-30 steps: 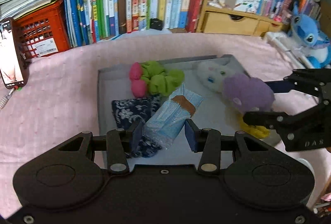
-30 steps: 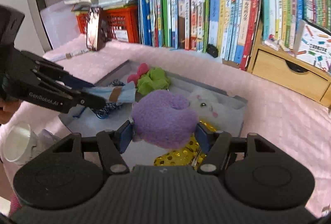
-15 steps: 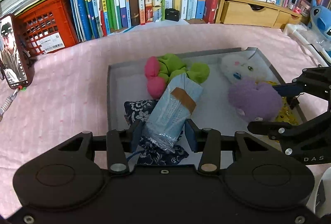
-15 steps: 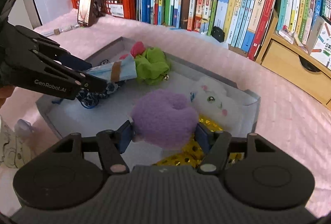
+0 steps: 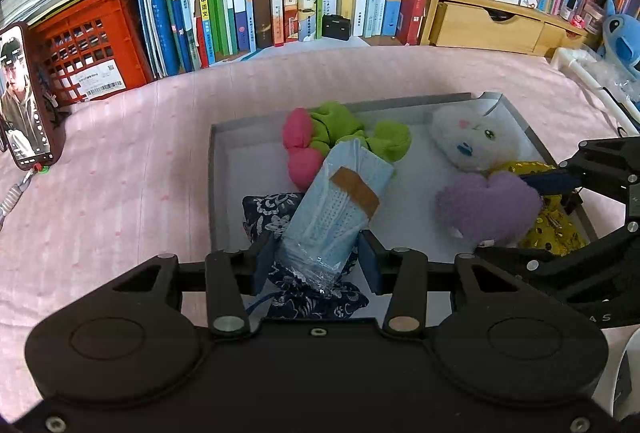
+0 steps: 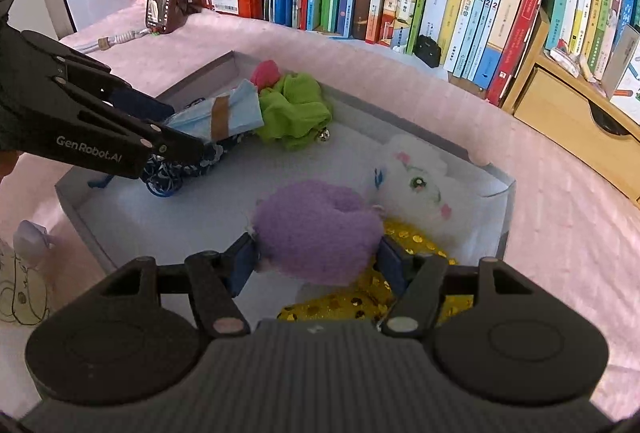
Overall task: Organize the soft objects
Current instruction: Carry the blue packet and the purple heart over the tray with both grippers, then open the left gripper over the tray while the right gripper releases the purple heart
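Sorting nears completion: left tool (image 5: 316,265) clenches the blue packet (image 5: 336,209), right tool (image 6: 318,259), jaws just opening, brackets the purple plush (image 6: 316,229) over the tray (image 5: 216,169).

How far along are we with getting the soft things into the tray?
Done: green-pink toy, white plush, floral pouch and gold pouch lie in the tray. In hand: the left hand-held gripper holds the blue pack; the right hand-held gripper, jaws just opening, has the purple plush between them. Left: release both.
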`<state>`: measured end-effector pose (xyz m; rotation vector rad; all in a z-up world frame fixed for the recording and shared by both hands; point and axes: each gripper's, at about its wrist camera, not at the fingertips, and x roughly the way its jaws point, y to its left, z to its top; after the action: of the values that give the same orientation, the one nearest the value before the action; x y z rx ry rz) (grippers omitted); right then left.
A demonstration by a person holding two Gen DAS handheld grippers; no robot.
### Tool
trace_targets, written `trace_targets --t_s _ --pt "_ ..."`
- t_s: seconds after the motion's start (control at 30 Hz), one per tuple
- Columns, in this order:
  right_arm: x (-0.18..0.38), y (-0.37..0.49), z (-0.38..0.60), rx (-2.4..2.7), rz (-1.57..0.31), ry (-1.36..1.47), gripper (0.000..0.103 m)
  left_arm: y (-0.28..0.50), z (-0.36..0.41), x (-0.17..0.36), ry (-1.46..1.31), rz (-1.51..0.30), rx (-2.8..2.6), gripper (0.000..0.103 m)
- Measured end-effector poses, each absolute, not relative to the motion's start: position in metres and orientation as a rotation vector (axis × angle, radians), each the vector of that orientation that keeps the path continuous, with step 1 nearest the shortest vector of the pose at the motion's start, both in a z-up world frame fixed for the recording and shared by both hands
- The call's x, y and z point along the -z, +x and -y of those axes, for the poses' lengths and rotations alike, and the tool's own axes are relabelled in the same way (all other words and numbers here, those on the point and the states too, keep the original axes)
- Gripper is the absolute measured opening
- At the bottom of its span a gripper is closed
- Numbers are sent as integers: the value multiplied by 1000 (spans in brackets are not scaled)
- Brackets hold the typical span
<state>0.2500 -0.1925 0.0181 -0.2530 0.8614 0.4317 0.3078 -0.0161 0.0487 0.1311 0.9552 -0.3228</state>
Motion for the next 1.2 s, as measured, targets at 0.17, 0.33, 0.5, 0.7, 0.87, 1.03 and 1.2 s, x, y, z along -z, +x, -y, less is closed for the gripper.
trace_targets --t_s 0.17,0.33,0.5,0.7,0.87,1.03,1.2 --pt "-20 247 192 -436 -857 -258 78 304 15 -51 134 -944 317 46" --pt "-24 241 193 -439 -846 -261 78 291 18 -63 157 -901 332 53" --pt "-36 230 195 -444 -805 -274 81 275 18 -80 148 -855 358 61" --pt "-60 209 201 -471 -737 -282 84 249 16 -102 169 -802 412 69" --pt "-78 185 208 -505 -678 -284 86 219 18 -116 212 -771 469 71" --pt "-91 152 209 -548 -615 -325 88 182 17 -128 234 -732 546 77" --pt "-95 116 204 -593 -562 -422 91 146 18 -133 271 -715 640 81"
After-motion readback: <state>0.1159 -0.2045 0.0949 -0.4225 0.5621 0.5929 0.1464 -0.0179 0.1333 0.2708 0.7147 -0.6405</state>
